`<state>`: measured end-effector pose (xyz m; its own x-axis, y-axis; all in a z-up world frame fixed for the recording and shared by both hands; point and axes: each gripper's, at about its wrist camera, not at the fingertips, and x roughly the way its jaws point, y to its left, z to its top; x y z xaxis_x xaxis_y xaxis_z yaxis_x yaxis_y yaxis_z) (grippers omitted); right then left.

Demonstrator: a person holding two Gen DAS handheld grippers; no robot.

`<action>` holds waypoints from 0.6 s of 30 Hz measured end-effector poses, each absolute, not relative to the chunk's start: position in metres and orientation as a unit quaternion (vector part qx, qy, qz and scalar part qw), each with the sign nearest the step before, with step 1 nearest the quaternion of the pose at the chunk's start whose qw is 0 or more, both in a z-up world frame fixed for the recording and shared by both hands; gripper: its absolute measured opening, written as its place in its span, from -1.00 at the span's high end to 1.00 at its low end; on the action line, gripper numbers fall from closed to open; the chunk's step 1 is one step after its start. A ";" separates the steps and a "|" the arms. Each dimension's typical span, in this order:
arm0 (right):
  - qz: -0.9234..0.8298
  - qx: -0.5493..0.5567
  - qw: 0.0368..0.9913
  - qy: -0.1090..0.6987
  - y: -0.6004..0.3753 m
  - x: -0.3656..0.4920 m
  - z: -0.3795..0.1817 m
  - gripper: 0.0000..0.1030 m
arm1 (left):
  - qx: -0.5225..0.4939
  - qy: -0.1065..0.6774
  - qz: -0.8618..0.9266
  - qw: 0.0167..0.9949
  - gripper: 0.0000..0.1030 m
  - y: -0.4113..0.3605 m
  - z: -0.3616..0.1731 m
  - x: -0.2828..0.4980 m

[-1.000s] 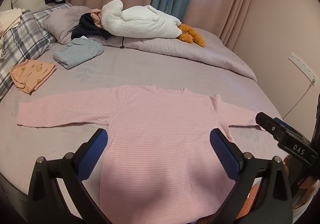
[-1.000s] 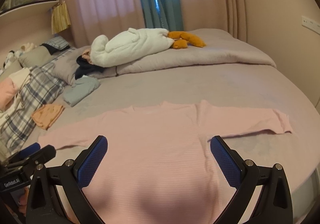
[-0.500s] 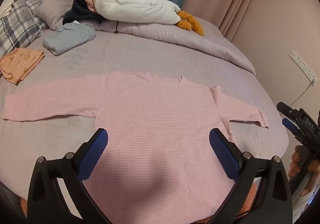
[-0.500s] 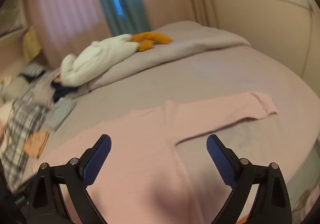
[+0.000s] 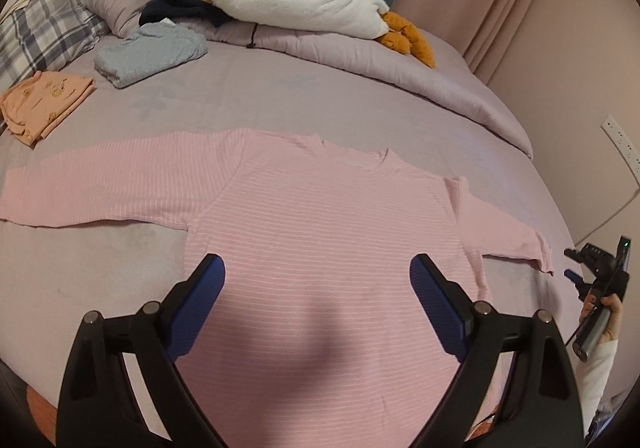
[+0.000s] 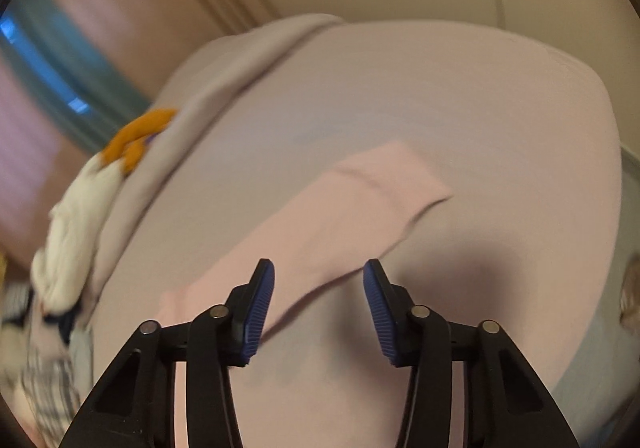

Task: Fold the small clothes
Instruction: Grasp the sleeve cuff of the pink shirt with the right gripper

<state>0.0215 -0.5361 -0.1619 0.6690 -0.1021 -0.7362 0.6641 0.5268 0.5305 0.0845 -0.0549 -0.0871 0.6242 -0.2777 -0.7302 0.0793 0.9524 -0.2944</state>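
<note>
I see the pink striped long-sleeved shirt [image 5: 320, 232] spread flat on the mauve bed [image 5: 280, 103]. My left gripper [image 5: 318, 288] hovers released over its body. My right gripper [image 6: 318, 304], half-spread and empty, hangs above the right sleeve [image 6: 360, 199].

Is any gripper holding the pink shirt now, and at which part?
Nothing is held. The left gripper is open above the pink shirt; the right gripper is open over its sleeve.
</note>
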 end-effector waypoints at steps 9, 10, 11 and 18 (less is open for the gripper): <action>-0.274 0.506 0.745 0.338 -0.582 0.039 -0.219 0.28 | -0.115 0.435 -0.080 0.889 -0.81 -0.052 -0.097 0.095; -0.277 0.503 0.745 0.339 -0.583 0.044 -0.221 0.35 | -0.116 0.436 -0.080 0.889 -0.81 -0.052 -0.097 0.096; -0.282 0.498 0.747 0.339 -0.584 0.049 -0.223 0.39 | -0.117 0.436 -0.081 0.888 -0.81 -0.051 -0.098 0.096; -0.286 0.462 0.779 0.312 -0.590 0.045 -0.211 0.87 | -0.137 0.432 -0.081 0.888 -0.81 -0.044 -0.100 0.102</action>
<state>0.0450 -0.5895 -0.2106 0.6419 -0.1571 -0.7505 0.7340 0.4092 0.5421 0.1015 -0.0435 -0.0997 0.6134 -0.2627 -0.7448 0.0258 0.9492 -0.3136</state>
